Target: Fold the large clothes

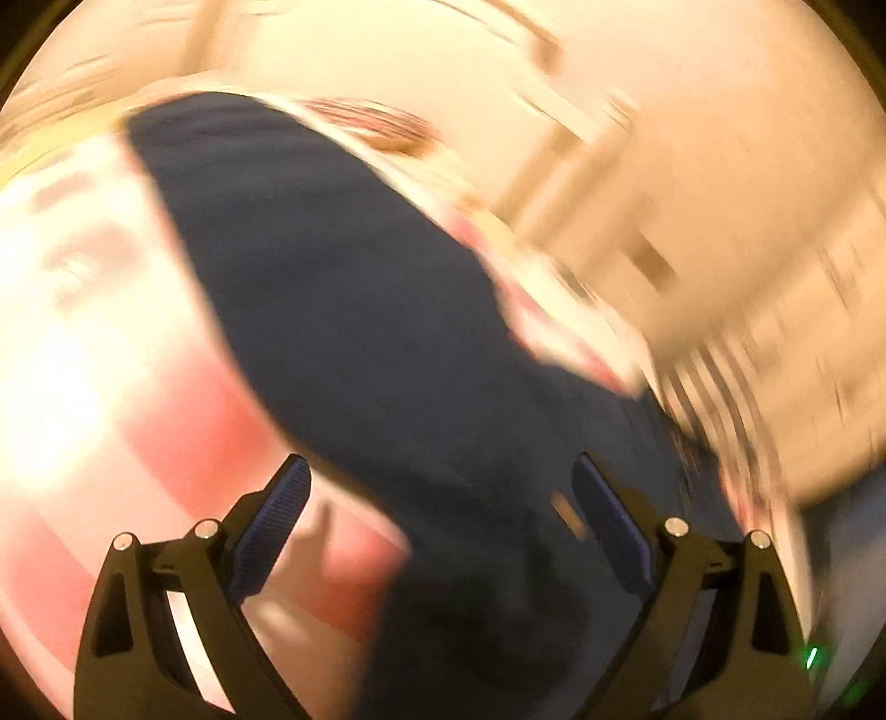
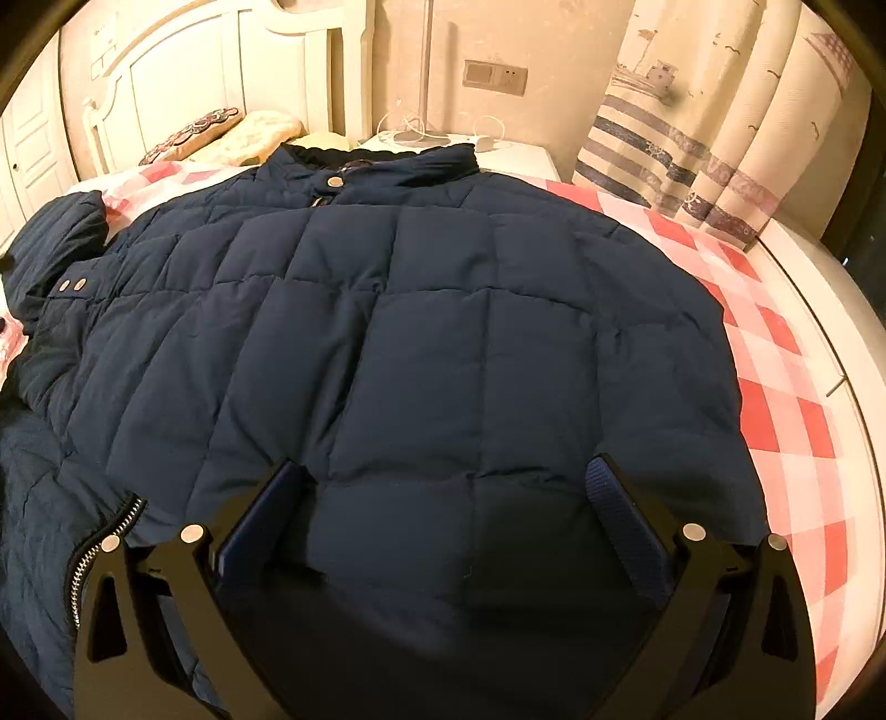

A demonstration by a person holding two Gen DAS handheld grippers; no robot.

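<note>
Bedroom, warm yellowish light. White panelled headboard (image 2: 221,72) stood at the far end of the bed, two pillows (image 2: 221,135) against it. Bedsheet (image 2: 775,410) was pink-and-white check. White nightstand (image 2: 498,149) sat just beside the bed (cables and a thin lamp pole on top). Beige textured wall (image 2: 526,33) carried a switch-and-socket plate (image 2: 494,75). Nautical-print curtain (image 2: 720,111) hung at right. Left wrist view was too blurred to add anything.

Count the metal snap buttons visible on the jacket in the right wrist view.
3. One snap sits at the collar, on the front placket. Two more, a left snap and a right snap, sit side by side on a tab at the left. Others may be hidden under folds.
</note>
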